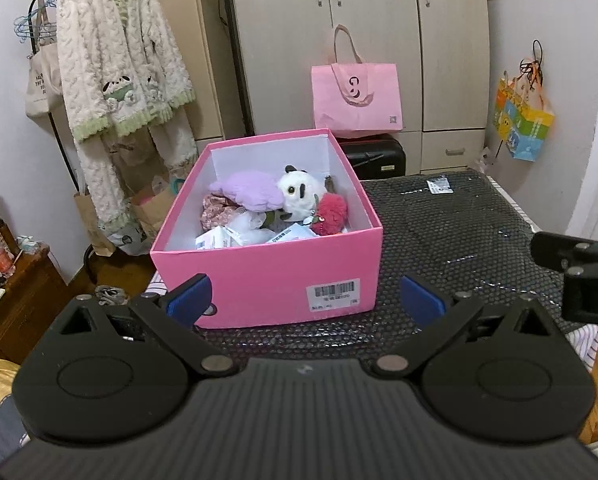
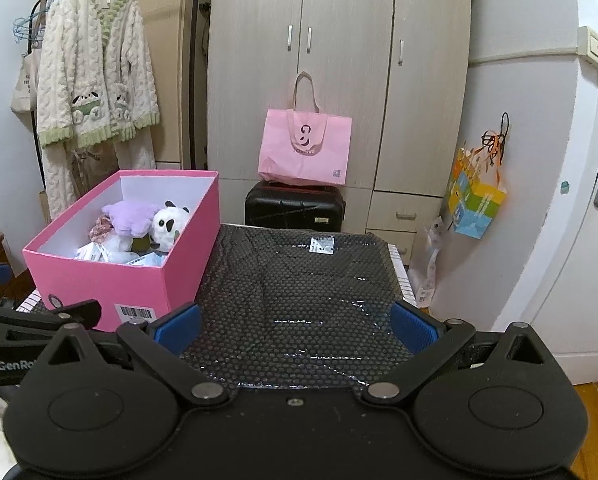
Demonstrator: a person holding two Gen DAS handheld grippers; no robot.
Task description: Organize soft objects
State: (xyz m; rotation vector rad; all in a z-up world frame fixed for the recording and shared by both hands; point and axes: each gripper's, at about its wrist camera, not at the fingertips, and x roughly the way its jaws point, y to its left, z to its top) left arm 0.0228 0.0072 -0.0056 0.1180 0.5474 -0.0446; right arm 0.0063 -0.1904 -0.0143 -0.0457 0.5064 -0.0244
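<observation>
A pink box [image 1: 267, 276] stands on a black bubble-wrap-covered table [image 1: 459, 232]. Inside lie a white panda plush [image 1: 299, 196], a purple plush [image 1: 251, 190], a red fuzzy plush [image 1: 331, 214], a floral fabric piece [image 1: 215, 210] and white packets [image 1: 235, 236]. My left gripper [image 1: 305, 300] is open and empty, just in front of the box's near wall. In the right wrist view the box [image 2: 139, 276] is at the left with the panda [image 2: 169, 222] and purple plush [image 2: 131, 216]. My right gripper [image 2: 295, 328] is open and empty over the bare table [image 2: 311, 292].
A pink tote bag [image 2: 305, 148] sits on a black suitcase [image 2: 295, 206] before a wardrobe [image 2: 339, 60]. A fleece robe [image 1: 115, 60] hangs on a rack at left. A colourful bag [image 2: 475, 204] hangs on the right wall. A label [image 2: 322, 245] lies on the table's far edge.
</observation>
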